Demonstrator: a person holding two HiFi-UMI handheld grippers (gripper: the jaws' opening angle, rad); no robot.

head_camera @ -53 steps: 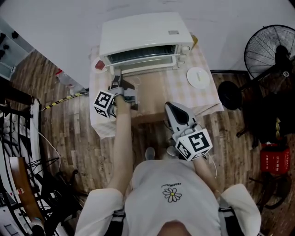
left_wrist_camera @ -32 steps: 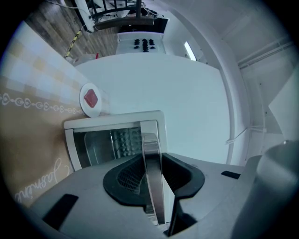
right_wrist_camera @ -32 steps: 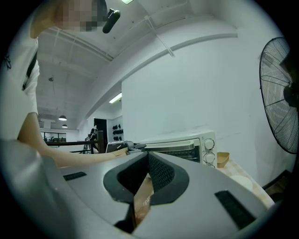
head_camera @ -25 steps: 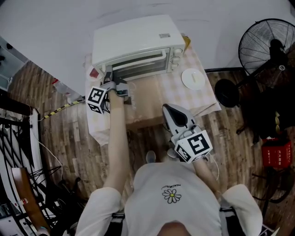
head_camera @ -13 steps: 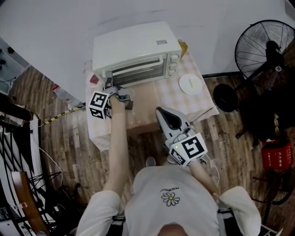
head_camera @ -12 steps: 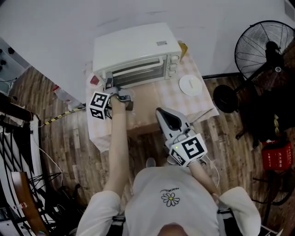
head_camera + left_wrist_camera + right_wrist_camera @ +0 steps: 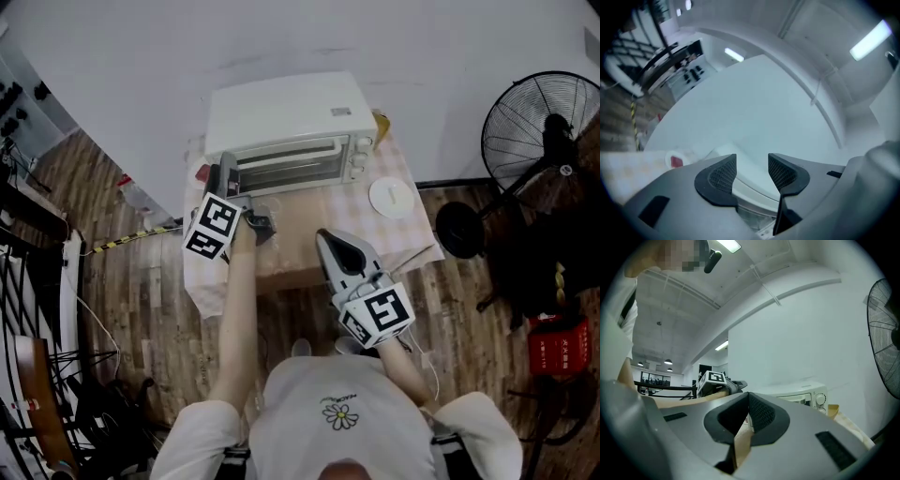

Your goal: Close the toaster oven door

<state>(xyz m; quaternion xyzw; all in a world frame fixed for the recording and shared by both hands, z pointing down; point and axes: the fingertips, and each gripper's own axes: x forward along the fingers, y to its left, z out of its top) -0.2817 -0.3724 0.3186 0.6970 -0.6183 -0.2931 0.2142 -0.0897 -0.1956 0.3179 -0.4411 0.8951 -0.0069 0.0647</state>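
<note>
Toaster oven door (image 7: 286,165) sat shut, glass front upright; your left gripper (image 7: 752,172) was just opening, empty; right gripper (image 7: 746,416) closed, empty.

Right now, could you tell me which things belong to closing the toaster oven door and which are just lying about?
Job in hand: toaster oven; its door; left tongs, jaws just opened, nothing between them.
Lying about: white disc on the table; standing fan; right tongs, shut and idle.
</note>
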